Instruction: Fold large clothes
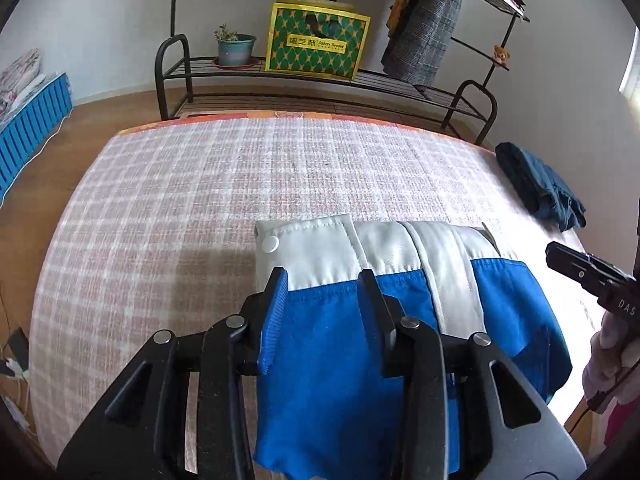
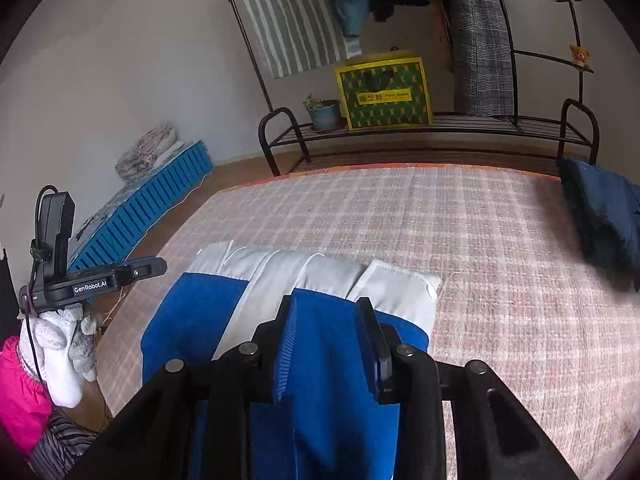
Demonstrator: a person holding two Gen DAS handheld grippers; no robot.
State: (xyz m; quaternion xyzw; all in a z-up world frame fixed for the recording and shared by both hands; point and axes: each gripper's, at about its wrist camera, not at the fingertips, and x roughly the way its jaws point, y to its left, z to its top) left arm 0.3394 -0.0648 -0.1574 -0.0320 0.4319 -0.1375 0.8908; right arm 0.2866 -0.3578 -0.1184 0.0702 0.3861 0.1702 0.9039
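On the pink-and-white checked bedspread (image 1: 192,184) lies a folded blue-and-white jacket (image 1: 380,264), with a dark navy folded garment (image 1: 540,184) near the far right edge. Behind stands a black metal rack (image 1: 320,80) holding a green-and-yellow patterned box (image 1: 316,42) lettered "Asian Sweet" and a potted plant (image 1: 234,46). Both the left gripper (image 1: 324,284) and right gripper (image 2: 326,312) hang parted over the jacket; "GenRobot.AI" marks the left one.

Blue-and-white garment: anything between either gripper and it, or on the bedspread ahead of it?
Nothing visible. The left gripper and right gripper both sit right over the blue-and-white garment, jaws apart. The checked bedspread beyond it is bare; the folded dark blue garment lies off at the far right edge.
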